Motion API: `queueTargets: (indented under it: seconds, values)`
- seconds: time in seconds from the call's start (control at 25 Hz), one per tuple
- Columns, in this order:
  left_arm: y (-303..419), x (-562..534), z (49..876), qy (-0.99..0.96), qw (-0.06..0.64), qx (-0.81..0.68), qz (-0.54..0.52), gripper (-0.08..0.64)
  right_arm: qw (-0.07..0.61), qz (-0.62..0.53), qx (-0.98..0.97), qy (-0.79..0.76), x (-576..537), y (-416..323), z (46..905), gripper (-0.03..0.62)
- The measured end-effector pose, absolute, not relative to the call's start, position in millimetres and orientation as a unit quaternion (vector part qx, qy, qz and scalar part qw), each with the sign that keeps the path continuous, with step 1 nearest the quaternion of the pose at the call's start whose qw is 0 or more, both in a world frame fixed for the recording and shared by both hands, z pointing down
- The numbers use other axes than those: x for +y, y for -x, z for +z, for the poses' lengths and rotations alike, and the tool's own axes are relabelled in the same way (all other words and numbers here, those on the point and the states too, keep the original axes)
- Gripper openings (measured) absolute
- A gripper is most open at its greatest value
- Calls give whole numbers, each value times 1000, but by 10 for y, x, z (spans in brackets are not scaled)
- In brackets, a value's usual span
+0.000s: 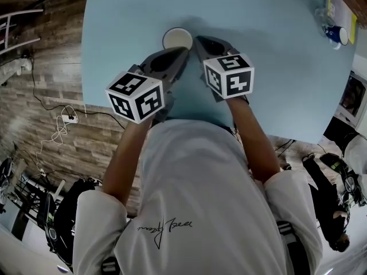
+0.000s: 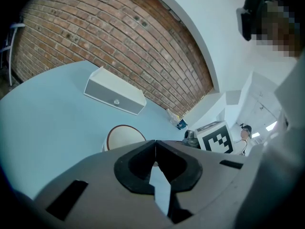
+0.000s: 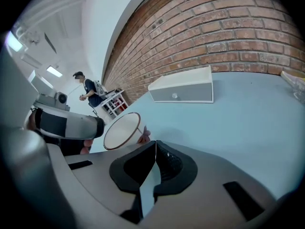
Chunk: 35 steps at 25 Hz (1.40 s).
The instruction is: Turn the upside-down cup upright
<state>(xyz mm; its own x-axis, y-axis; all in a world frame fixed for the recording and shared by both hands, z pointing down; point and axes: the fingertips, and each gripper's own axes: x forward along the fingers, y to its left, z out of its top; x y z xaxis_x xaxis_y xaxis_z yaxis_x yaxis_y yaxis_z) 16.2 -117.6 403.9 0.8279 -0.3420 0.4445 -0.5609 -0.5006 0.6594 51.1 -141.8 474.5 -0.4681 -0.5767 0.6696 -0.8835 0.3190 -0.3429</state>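
Cup (image 1: 177, 39), white, thin brown rim, standing on blue table (image 1: 275, 67)

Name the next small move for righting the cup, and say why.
Probably open the left tool. Its jaws are together and empty, like those of the right tool, and the cup stands ungripped on the table just ahead of both.

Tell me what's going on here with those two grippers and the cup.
A person holds a gripper in each hand over a light blue table. The left gripper and the right gripper both have their jaws closed on nothing, with their tips right beside a white cup. Neither grips it. Whether its mouth or its base faces up is hard to tell.
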Motion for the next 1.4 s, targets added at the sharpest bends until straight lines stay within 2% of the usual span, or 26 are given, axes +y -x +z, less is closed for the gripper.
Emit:
queueTargets:
  seconds: [0.92,1.4]
  values:
    - [-106,-926,3645,-856,443,-260,61,12,226,294,-831,-415,-1057,-518,4118,20]
    - [-42,-718,3444,-866,424,-260,45,11,207,271,-858,-385,-814,-445,3728,20]
